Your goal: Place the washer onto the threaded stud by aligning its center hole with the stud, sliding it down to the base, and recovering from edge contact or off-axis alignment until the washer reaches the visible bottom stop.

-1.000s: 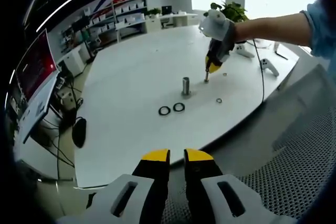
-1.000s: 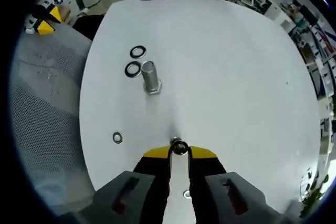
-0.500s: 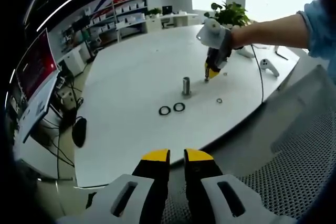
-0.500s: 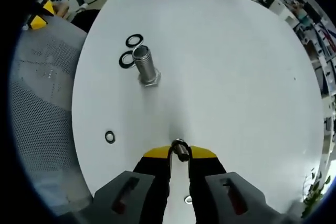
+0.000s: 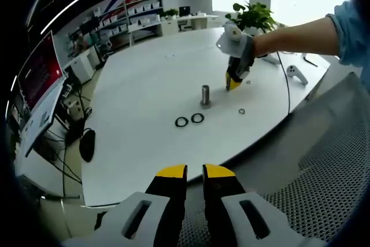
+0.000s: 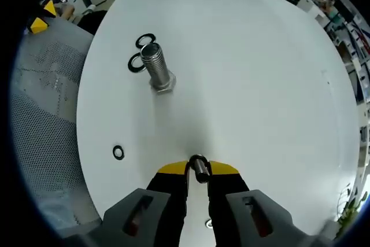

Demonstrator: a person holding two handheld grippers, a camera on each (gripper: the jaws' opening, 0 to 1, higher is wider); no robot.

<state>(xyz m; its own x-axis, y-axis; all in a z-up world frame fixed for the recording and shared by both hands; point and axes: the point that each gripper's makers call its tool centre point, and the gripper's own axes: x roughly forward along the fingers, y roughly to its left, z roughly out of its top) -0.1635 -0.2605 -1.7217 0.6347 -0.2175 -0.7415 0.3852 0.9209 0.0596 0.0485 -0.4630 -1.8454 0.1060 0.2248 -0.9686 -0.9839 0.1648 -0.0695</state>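
Observation:
A tall threaded stud (image 5: 205, 95) (image 6: 158, 70) stands upright on its hex base on the white table (image 5: 144, 85). Two dark washers (image 5: 182, 121) (image 6: 145, 40) lie flat beside it. A small washer (image 5: 241, 110) (image 6: 118, 153) lies apart, nearer the table edge. My right gripper (image 6: 198, 169) is shut on a small round metal piece (image 6: 199, 166) and hangs above the table, short of the stud. From the left gripper view, that right gripper (image 5: 232, 82) is right of the stud, held by a person's arm (image 5: 300, 30). My left gripper (image 5: 195, 172) is off the table, jaws together and empty.
A mesh chair (image 5: 324, 160) (image 6: 40, 114) sits at the table's near edge. A white controller (image 5: 296, 73) and a potted plant (image 5: 254, 13) are at the far right. Another small washer (image 5: 247, 82) lies under the right gripper. Shelves and desks line the room behind.
My right gripper has risen off the table with the small metal piece and edged toward the tall stud, which now looks nearer. The left gripper has stayed put.

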